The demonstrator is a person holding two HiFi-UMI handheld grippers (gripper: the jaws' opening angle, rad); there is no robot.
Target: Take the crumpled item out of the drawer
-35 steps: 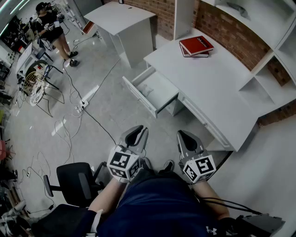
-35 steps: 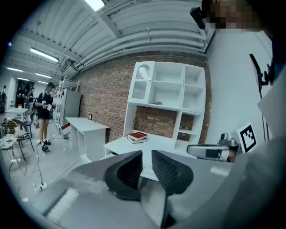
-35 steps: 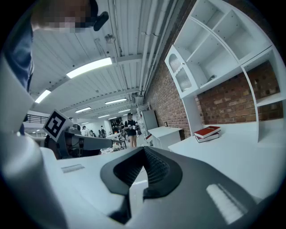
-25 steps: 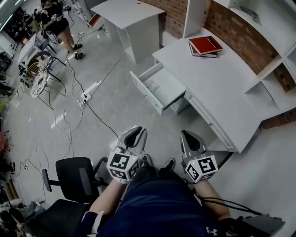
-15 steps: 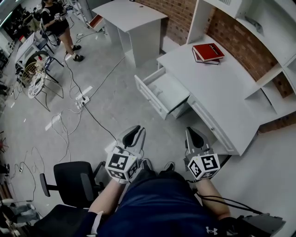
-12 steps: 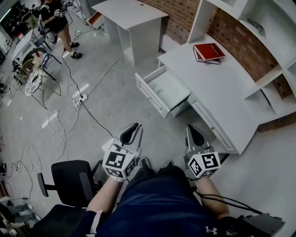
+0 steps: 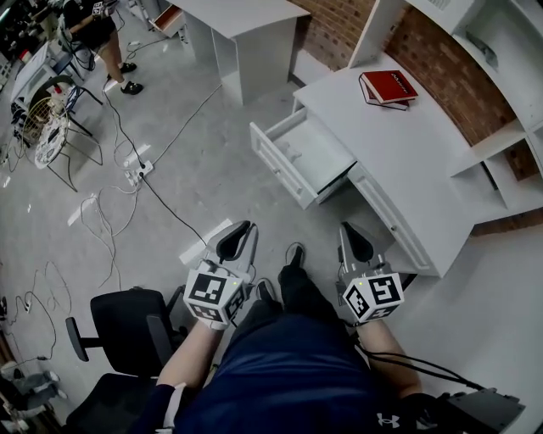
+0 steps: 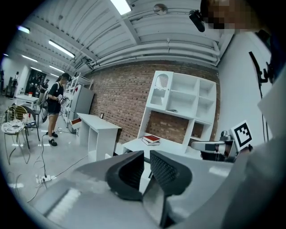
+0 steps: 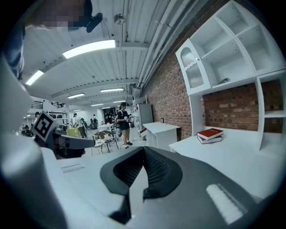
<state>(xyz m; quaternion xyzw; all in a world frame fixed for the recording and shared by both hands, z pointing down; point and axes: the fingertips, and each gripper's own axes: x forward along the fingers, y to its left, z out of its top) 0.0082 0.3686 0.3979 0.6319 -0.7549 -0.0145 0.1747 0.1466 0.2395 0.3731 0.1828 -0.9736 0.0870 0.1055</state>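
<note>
The white desk [image 7: 399,161] has one drawer [image 7: 273,159] pulled out toward the floor. Its pale inside shows no crumpled item that I can make out from here. Both grippers hang low by the person's legs, well short of the drawer. My left gripper [image 7: 237,243] has a narrow gap between its jaws, which are closing on nothing; in the left gripper view [image 8: 146,155] the drawer is hidden behind them. My right gripper [image 7: 354,243] has its fingertips together and empty, also in the right gripper view [image 9: 143,151].
A red book [image 7: 388,87] lies on a second book at the desk's far end, below a white shelf unit [image 7: 501,51]. Another white table [image 7: 242,21] stands further back. Cables and a power strip [image 7: 136,174] cross the floor; an office chair [image 7: 127,318] is behind left. A person [image 7: 89,25] stands far left.
The person has walked toward the desk, so the drawer sits closer and more central. A shoe now shows between the grippers, which stay low at the body.
</note>
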